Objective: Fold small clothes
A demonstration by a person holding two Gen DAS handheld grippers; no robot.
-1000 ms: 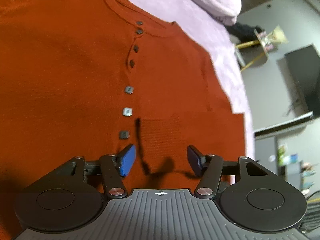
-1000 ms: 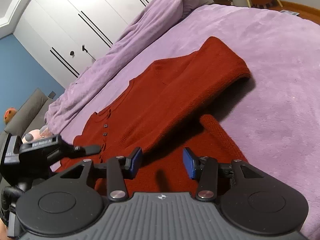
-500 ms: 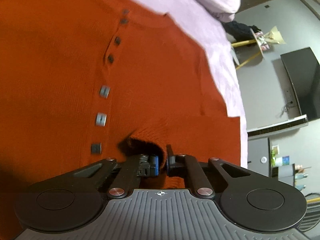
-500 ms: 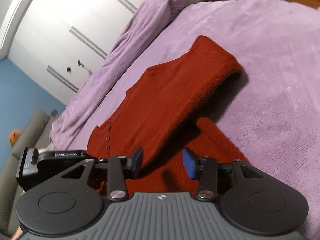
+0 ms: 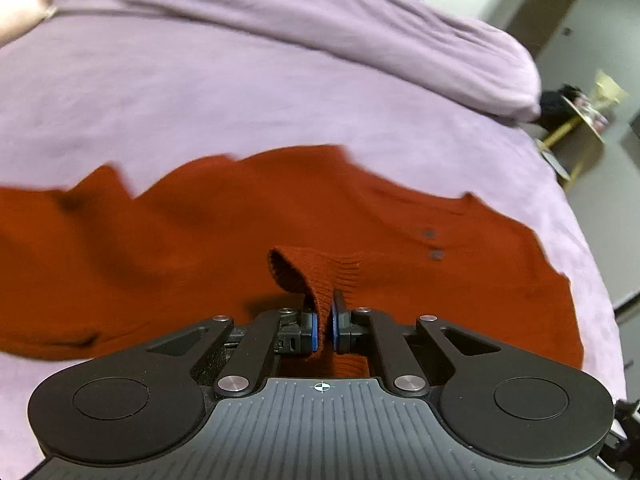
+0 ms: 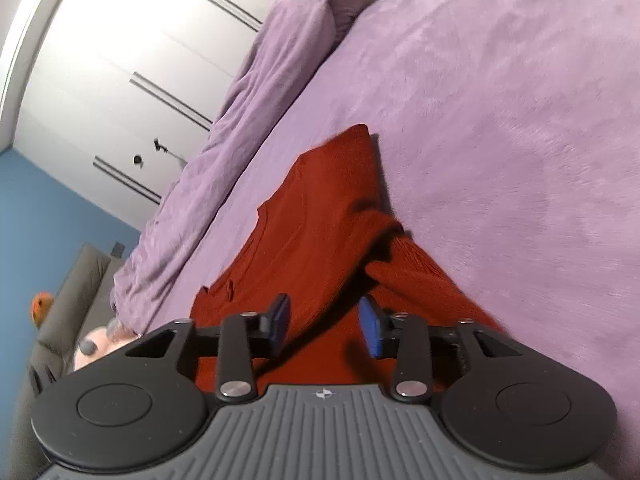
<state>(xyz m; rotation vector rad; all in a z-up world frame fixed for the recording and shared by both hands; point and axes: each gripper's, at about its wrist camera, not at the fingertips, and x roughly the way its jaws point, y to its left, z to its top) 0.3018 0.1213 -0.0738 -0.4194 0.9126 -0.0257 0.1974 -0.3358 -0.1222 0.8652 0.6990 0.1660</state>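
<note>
A wide bed cover point(image 5: 240, 92) of soft, fuzzy lilac plush fills most of both views, its nap showing brushed streaks on the right side of the right wrist view. Along its far edge lies a long, rumpled roll of lilac bedding point(image 5: 360, 28). White wardrobe doors point(image 6: 120, 60) with dark slot handles stand behind it.

On the cover lies a rust-red knitted sweater point(image 5: 160, 248), fine-ribbed, with small dark buttons point(image 5: 430, 234) down its front. In the right wrist view its body is folded over on itself, with a raised fold casting a shadow, and a ribbed sleeve point(image 6: 416, 268) runs toward the near right.

The left gripper point(image 5: 323, 326) points low across the garment, its blue pads pressed together on a ribbed cuff point(image 5: 308, 276), which stands up in a curled loop above the rest of the knit.

The right gripper point(image 6: 326, 326) hovers over the near part of the sweater, its blue pads spread apart with nothing between them.
</note>
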